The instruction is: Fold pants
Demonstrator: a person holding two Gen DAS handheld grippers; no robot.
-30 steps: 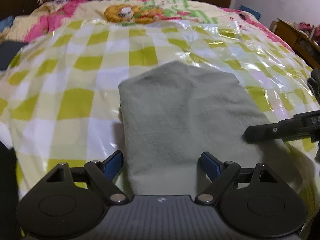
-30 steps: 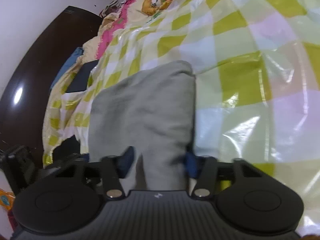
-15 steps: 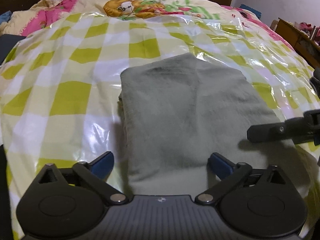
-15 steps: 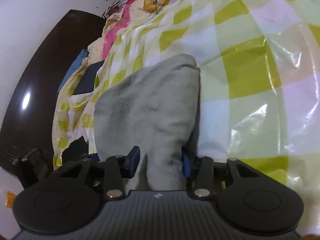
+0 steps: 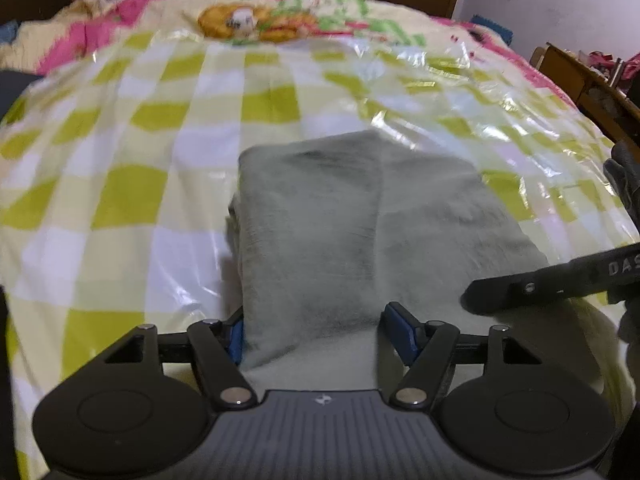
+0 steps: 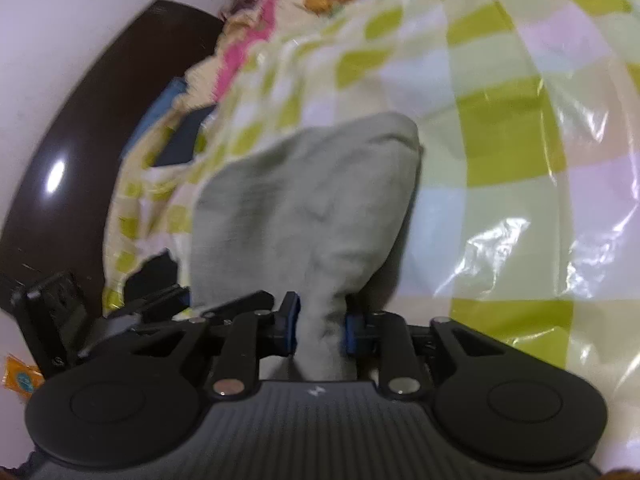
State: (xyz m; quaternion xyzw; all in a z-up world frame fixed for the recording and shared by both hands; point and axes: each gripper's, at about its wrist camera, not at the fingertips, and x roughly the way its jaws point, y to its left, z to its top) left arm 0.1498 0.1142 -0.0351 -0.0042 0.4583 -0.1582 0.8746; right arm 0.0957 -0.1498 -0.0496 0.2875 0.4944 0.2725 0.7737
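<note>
The grey-green pants [image 5: 360, 224] lie folded into a thick rectangle on the checked plastic sheet [image 5: 132, 184] over the bed. My left gripper [image 5: 316, 330] is at the near edge of the pants, its blue pads either side of the cloth with a wide gap. My right gripper [image 6: 320, 326] is shut on the near right corner of the pants [image 6: 308, 200], with the cloth bunched between its pads. The right gripper's finger [image 5: 548, 284] shows at the right in the left wrist view. The left gripper [image 6: 160, 304] shows at the left in the right wrist view.
A cartoon-print quilt [image 5: 280, 20] covers the far end of the bed. A wooden piece of furniture [image 5: 580, 76] stands at the right. A dark headboard [image 6: 60, 152] and dark blue cloth [image 6: 180, 136] lie beyond the bed's far side in the right wrist view.
My right gripper has closed on the corner of the pants and bunched the cloth. My left gripper has narrowed around the near edge.
</note>
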